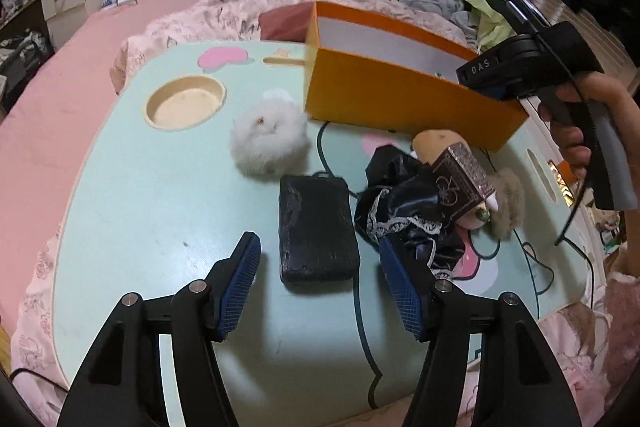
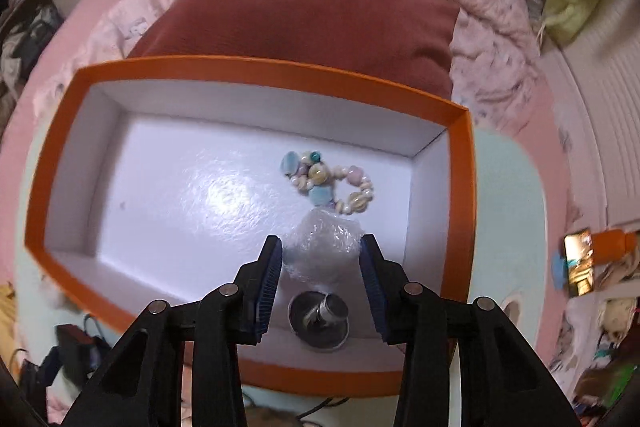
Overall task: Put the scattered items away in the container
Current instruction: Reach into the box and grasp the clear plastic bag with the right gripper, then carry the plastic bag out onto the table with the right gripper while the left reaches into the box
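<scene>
Right now the right tongs (image 2: pixel 320 267) hang above the orange box (image 2: pixel 256 71), pointing steeply down into its white interior, with a crumpled clear plastic wad (image 2: pixel 322 251) sitting between the two blue pads; the pads meet its sides, so the tongs are closed on it, above the box floor. Below and beyond it, on that floor, lie a beaded bracelet (image 2: pixel 328 183) of pastel beads and, nearer the camera, a small round metal piece (image 2: pixel 320 319). The left tongs (image 1: pixel 316 259) stand open over the pale green table (image 1: pixel 140 187), gripping nothing. A black rectangular block (image 1: pixel 316 227) lies flat on the table between and just ahead of the blue pads, clear of both. Farther on sits a white fluffy pompom (image 1: pixel 268 135), near the box's left corner. To the right of the block lies a heap of black satin cloth with lace trim (image 1: pixel 404 203), with a dark patterned small box (image 1: pixel 464 183) and a beige furry item (image 1: pixel 508 203) beside it. From the left view, the right tool is seen in a hand (image 1: pixel 580 131) above the box's near wall.
</scene>
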`<state>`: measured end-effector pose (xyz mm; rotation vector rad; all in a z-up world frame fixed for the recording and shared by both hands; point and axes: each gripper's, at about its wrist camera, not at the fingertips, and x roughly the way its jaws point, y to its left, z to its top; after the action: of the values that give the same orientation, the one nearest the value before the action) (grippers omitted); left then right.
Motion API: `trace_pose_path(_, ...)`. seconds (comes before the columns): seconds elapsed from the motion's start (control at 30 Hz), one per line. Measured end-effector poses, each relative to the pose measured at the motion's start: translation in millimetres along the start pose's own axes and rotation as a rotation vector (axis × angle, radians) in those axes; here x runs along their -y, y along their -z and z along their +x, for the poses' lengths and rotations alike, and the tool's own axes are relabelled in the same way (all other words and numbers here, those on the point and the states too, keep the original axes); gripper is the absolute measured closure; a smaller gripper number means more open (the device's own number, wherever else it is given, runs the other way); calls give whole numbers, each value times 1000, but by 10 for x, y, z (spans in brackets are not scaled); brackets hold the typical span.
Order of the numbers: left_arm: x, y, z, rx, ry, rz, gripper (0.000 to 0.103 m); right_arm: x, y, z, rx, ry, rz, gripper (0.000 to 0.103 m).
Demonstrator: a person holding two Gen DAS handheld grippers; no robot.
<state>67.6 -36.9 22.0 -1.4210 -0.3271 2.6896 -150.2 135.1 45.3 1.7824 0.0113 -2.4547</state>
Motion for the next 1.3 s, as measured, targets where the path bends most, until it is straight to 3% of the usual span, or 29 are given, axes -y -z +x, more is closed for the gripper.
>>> trace_pose_path(0.13, -33, 32, 31, -19, 25, -19, 40, 92, 35, -83, 37, -63, 35, 67)
trace_pose_path(0.23, -43, 39, 20, -17, 32, -29, 40, 225, 99, -340, 132, -153, 101, 67)
trace_pose_path(0.4, -46, 49, -13, -3, 21, -35, 40, 402, 497, -922, 279, -296, 148, 67)
trace_pose_path(0.5, -60, 34, -50, 19, 21, -40, 40, 475, 790, -1033, 293, -337, 153, 67)
trace_pose_path(0.7, -30, 18, -119, 52, 14, -30, 40, 570, 1255, -673, 204, -308, 178, 67)
trace_pose_path(0.93, -13, -64, -237, 99, 43, -23, 40, 327, 1440, -318, 115, -389, 120, 67)
trace_pose_path(1.1, 32, -271, -229, 80, 66, -14, 40, 153, 1469, -392, 157, -430, 51, 64)
trace_pose_path(1.17, 80, -436, -227, 72, 80, 7, 40, 190, 1491, -434, 205, -399, 75, 50)
trace_pose_path(1.3, 260, -909, -267, 71, 141, 60, 40, 318, 1588, -539, 325, -389, 170, 46)
